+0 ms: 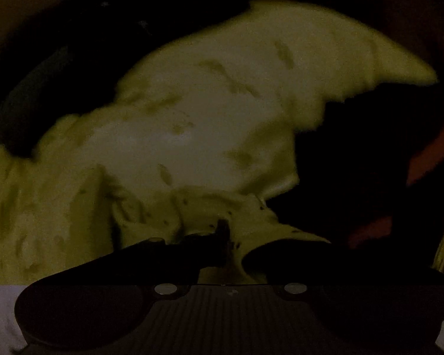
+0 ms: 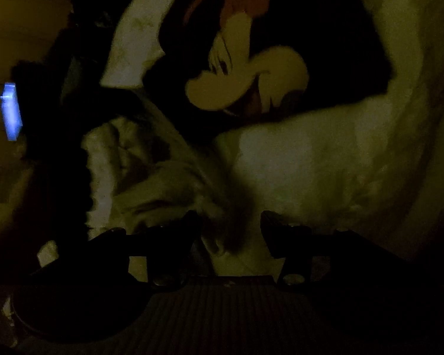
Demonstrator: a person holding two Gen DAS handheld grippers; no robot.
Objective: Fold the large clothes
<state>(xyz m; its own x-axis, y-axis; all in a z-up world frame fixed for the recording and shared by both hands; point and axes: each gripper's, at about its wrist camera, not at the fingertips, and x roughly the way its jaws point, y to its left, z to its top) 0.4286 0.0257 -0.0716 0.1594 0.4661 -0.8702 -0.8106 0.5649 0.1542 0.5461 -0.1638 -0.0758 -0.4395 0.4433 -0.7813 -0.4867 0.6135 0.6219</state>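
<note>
Left tool (image 1: 233,245) pinches pale garment (image 1: 207,118) (dim light); right tool (image 2: 231,230) parted astride it.

Soft matt pale cloth garment (image 1: 210,124); fuzzy cartoon-print blanket (image 2: 251,68).

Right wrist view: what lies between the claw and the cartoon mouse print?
In the right wrist view, rumpled pale cloth fills the stretch from the right claw up to the dark fabric around the cartoon mouse print.
</note>
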